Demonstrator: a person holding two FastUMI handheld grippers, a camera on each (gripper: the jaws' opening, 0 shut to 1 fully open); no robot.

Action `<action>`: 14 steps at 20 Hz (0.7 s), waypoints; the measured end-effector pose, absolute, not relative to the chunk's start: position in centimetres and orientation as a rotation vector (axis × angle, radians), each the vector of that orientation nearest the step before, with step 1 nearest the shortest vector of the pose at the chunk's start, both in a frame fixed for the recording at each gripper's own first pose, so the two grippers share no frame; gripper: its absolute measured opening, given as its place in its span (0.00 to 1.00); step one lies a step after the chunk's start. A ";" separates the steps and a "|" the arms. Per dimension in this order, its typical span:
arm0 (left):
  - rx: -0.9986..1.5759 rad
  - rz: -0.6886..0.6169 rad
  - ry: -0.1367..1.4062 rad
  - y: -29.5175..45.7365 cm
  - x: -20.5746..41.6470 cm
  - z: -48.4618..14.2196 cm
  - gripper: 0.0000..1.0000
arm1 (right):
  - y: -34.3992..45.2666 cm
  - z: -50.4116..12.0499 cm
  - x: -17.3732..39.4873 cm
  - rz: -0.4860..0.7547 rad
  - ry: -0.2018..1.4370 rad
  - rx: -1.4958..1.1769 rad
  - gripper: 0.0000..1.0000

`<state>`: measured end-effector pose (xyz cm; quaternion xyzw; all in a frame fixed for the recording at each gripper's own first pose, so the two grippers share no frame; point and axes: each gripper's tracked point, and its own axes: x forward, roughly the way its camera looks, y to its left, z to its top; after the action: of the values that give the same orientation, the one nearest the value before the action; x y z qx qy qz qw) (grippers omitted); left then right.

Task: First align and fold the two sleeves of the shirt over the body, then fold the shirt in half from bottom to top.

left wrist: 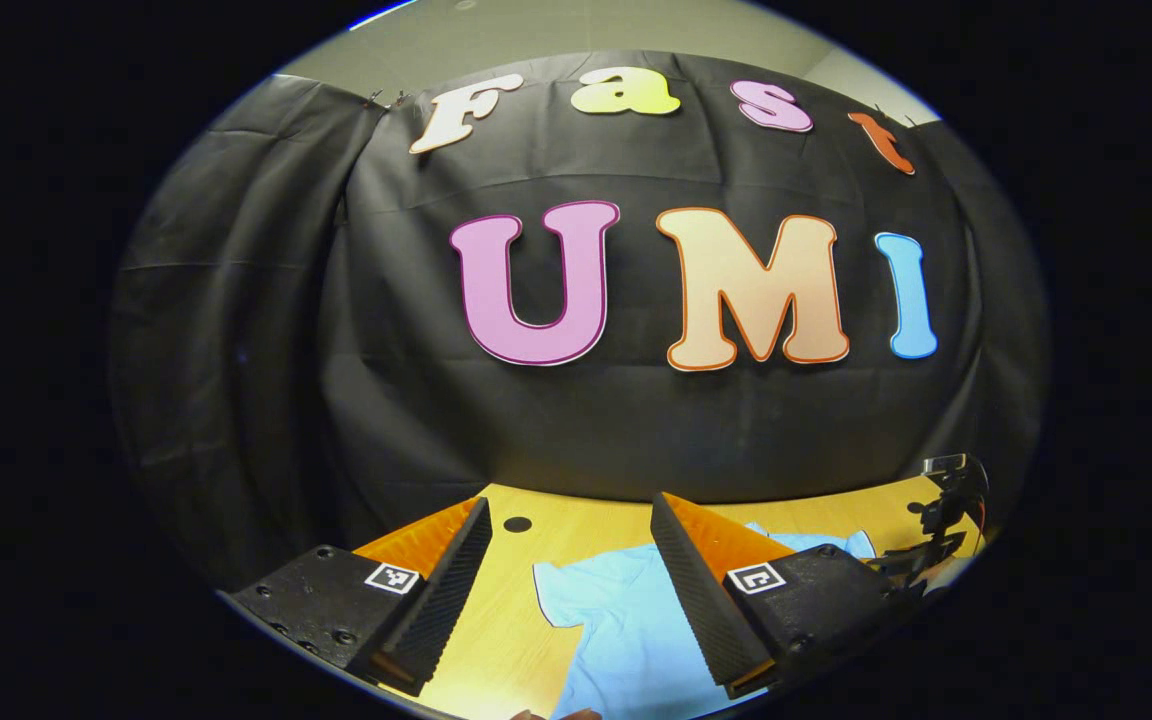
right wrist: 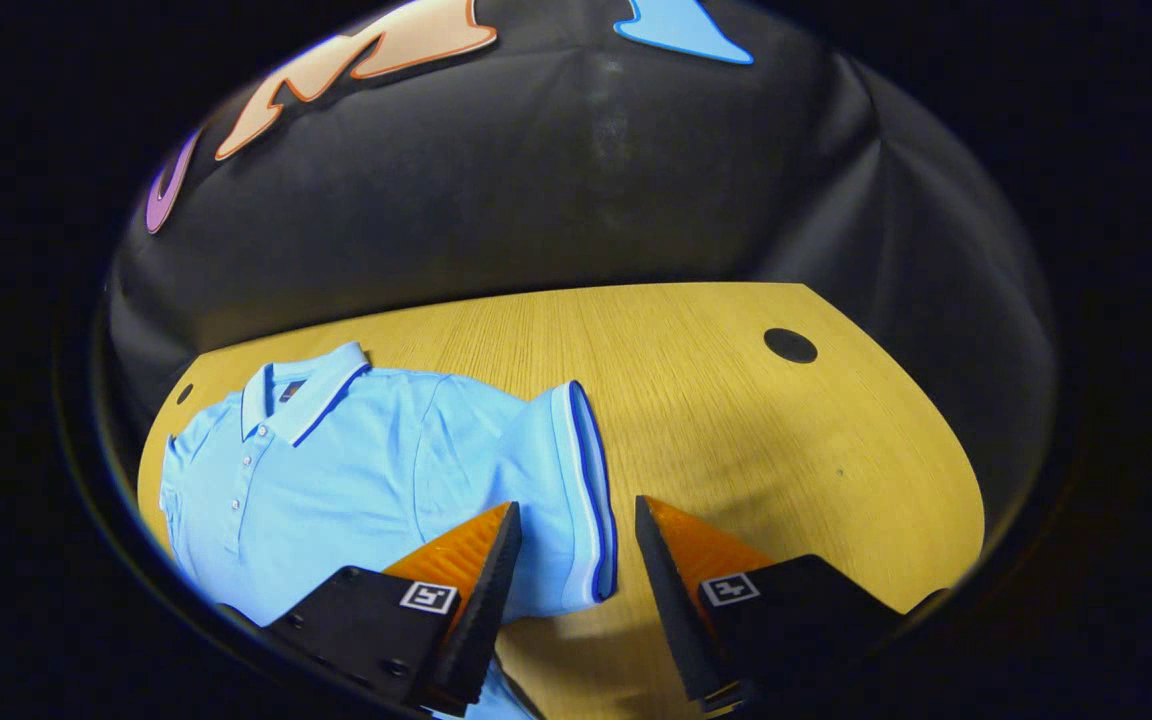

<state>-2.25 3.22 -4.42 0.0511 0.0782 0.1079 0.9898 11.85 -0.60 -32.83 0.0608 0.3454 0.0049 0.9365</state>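
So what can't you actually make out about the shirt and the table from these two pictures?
- Left gripper view: the right finger covers the middle of the shirt; its lower part is cut off by the picture's edge.
- Right gripper view: the hem and the far sleeve of the shirt are cut off at the edge and behind the left finger.
- Left gripper view: the dark stand at the table edge is too small to identify.

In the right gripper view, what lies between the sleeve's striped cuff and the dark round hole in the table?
Bare table only, between the cuff and hole, in the right gripper view.
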 end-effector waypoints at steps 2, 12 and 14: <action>0.099 0.220 0.167 3.3 -2.3 -4.8 0.94 | -0.1 -32.7 11.7 0.030 0.709 0.141 0.50; 0.061 0.249 0.194 5.1 -3.4 -6.4 0.96 | 2.9 -29.3 11.9 0.095 0.647 0.166 0.03; 0.057 0.254 0.199 5.3 -3.6 -6.6 0.96 | 4.1 -28.5 11.7 0.126 0.636 0.178 0.03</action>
<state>-3.60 5.28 -6.61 0.0282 0.0989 0.1263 0.9866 11.71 4.06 -28.52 0.0875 0.3121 0.0619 0.9440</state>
